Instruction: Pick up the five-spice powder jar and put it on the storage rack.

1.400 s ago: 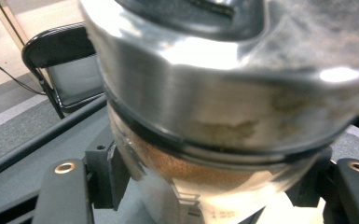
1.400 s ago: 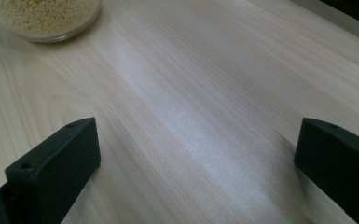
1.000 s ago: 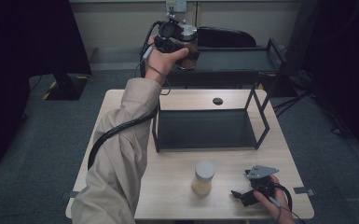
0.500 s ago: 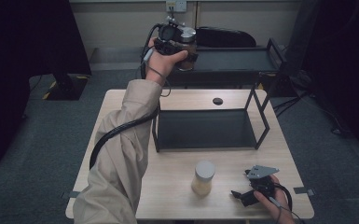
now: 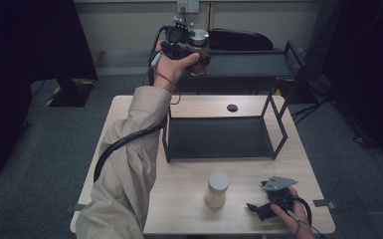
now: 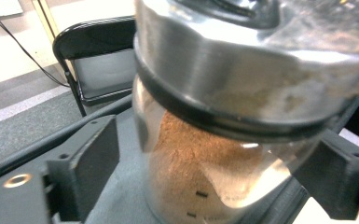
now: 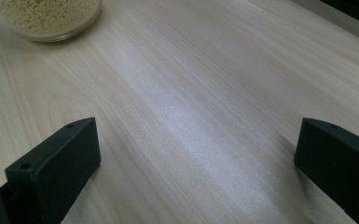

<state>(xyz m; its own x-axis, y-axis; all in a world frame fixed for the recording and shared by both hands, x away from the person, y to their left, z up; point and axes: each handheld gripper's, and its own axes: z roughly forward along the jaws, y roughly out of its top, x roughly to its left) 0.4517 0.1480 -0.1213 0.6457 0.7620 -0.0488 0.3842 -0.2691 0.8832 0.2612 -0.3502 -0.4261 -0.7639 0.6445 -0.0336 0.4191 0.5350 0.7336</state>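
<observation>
One pale wood table (image 5: 189,104) | black shelf rack (image 5: 219,137) | grey carpet floor (image 5: 45,149)

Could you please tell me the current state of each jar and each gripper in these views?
Brown-powder jar: lid on, standing on the rack's top shelf.
Yellow-grain jar: lid on, upright on the table.
Left gripper: jaws have just been opening, brown-powder jar between them, gap at one pad.
Right gripper: open, nothing between its jaws, low over the table.
</observation>
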